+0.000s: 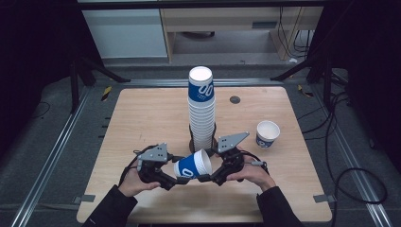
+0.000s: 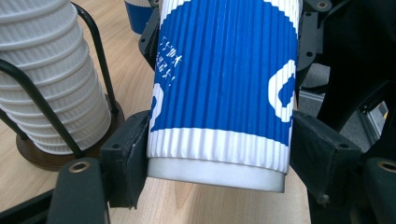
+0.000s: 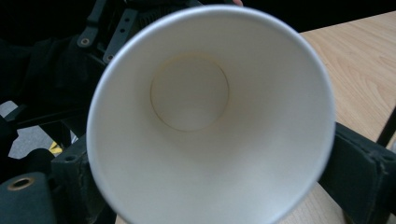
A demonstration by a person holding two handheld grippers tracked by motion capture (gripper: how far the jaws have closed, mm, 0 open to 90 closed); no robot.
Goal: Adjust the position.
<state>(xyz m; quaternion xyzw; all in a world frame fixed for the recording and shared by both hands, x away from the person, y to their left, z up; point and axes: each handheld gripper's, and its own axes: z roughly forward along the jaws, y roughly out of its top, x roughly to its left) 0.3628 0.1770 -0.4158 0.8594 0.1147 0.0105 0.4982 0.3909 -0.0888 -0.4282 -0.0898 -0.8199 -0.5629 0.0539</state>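
Observation:
A blue and white ribbed paper cup (image 1: pixel 194 166) lies on its side in the air between my two grippers, just above the table's near middle. My left gripper (image 1: pixel 177 178) is shut on it near the base, and in the left gripper view the pads (image 2: pixel 126 158) press both sides of the cup (image 2: pixel 224 84). My right gripper (image 1: pixel 208 177) grips the rim end. In the right gripper view the cup's white inside (image 3: pixel 210 116) faces the camera and both pads (image 3: pixel 359 177) touch the rim.
A tall stack of the same cups (image 1: pixel 202 113) stands in a black wire holder (image 2: pixel 42 107) on a brown base, directly behind the held cup. One loose cup (image 1: pixel 267 134) stands upright at the right. The wooden table (image 1: pixel 142 118) has a small dark hole (image 1: pixel 234 100) at the back.

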